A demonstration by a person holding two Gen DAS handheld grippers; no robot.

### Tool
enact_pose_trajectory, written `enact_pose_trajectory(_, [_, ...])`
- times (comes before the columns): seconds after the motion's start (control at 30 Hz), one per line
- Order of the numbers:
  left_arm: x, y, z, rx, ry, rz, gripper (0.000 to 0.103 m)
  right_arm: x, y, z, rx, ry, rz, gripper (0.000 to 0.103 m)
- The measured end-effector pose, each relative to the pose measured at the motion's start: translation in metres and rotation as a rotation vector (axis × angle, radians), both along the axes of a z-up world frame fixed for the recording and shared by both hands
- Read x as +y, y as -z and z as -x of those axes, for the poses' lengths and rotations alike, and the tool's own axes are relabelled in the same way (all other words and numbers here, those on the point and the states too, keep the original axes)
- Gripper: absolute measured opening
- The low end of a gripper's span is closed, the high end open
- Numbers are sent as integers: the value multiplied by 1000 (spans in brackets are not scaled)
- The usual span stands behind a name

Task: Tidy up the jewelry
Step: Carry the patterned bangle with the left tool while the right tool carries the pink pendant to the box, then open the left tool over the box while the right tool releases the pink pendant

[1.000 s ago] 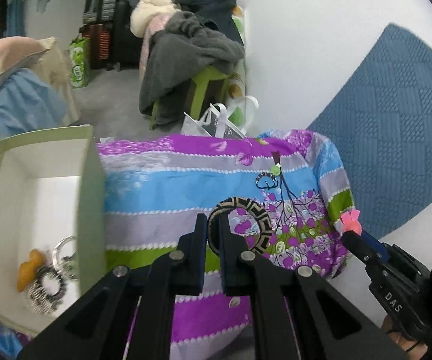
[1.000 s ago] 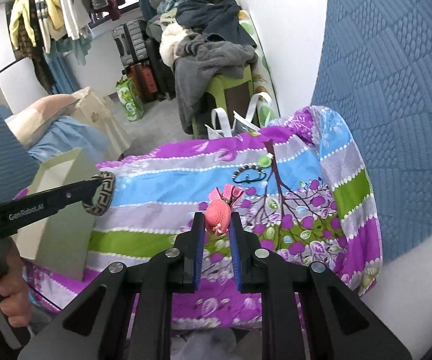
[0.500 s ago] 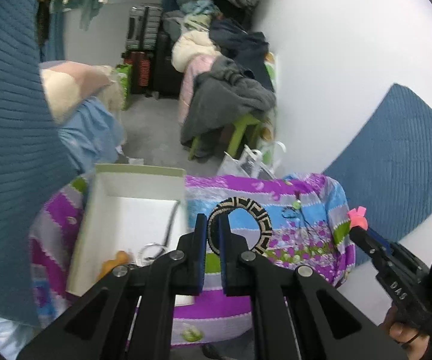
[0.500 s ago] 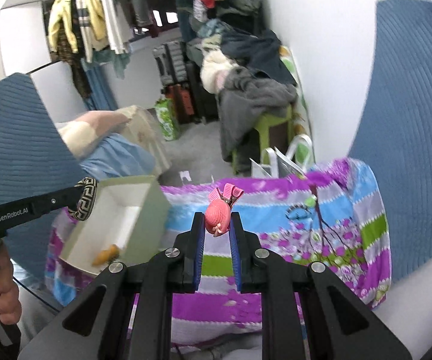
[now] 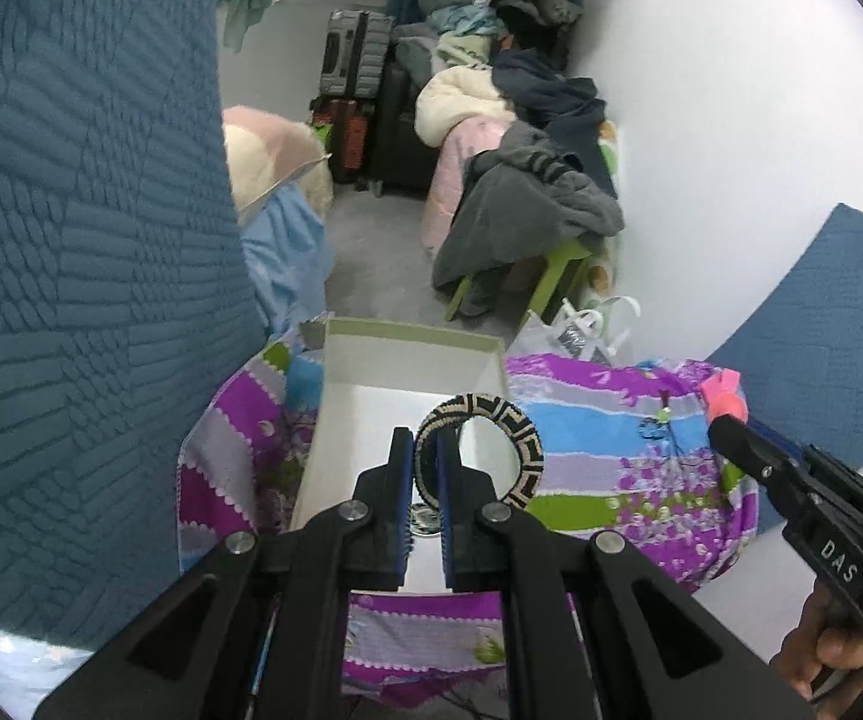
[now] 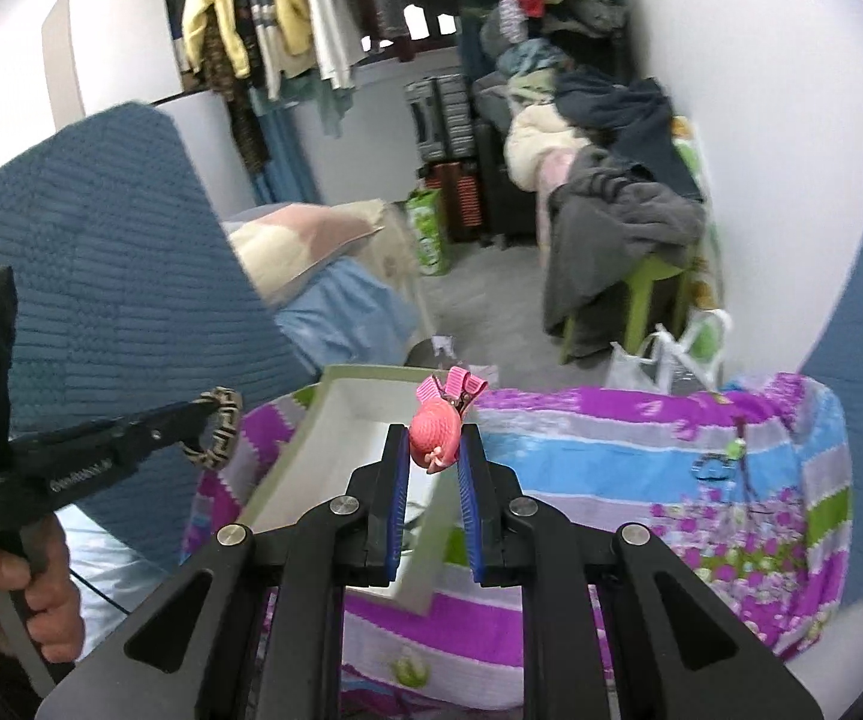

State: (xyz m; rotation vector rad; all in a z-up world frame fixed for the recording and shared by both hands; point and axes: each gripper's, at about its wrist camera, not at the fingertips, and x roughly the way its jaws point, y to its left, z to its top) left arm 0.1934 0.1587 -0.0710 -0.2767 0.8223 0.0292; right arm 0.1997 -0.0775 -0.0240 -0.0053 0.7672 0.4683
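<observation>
Left gripper [image 5: 425,450] fingers clamped on a black-and-cream patterned bangle [image 5: 491,420] over the open white box [image 5: 407,354], right gripper [image 6: 434,450] fingers pinching a pink hair clip [image 6: 437,429], bright striped cloth [image 6: 641,450] beneath

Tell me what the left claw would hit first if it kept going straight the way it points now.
Probably the white inside of the open box. The left claw, shut on the patterned bangle, points down into it, and nothing else shows in between. Depth is hard to judge through the fisheye.

Bangle [image 5: 506,429]: cream with black Greek-key pattern. Hair clip [image 6: 438,433]: pink. Box [image 5: 413,348]: pale green outside, white inside. Cloth [image 5: 623,450]: purple, blue, green, grey stripes, floral print.
</observation>
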Motion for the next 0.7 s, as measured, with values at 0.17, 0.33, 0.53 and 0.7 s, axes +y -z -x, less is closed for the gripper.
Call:
enact_pose_trajectory(0.17, [15, 55, -28, 91, -35, 15, 6, 38, 36, -14, 83, -78, 7, 14])
enact_pose_trajectory(0.33, [28, 102, -47, 200, -63, 75, 6, 68, 82, -29, 185, -160, 48, 14])
enact_pose_trajectory(0.53, [27, 123, -59, 285, -63, 62, 6, 74, 117, -39, 312, -191, 109, 14])
enact_pose_trajectory(0.7, [25, 128, -64, 291, -76, 50, 6, 76, 130, -33, 384, -211, 96, 14])
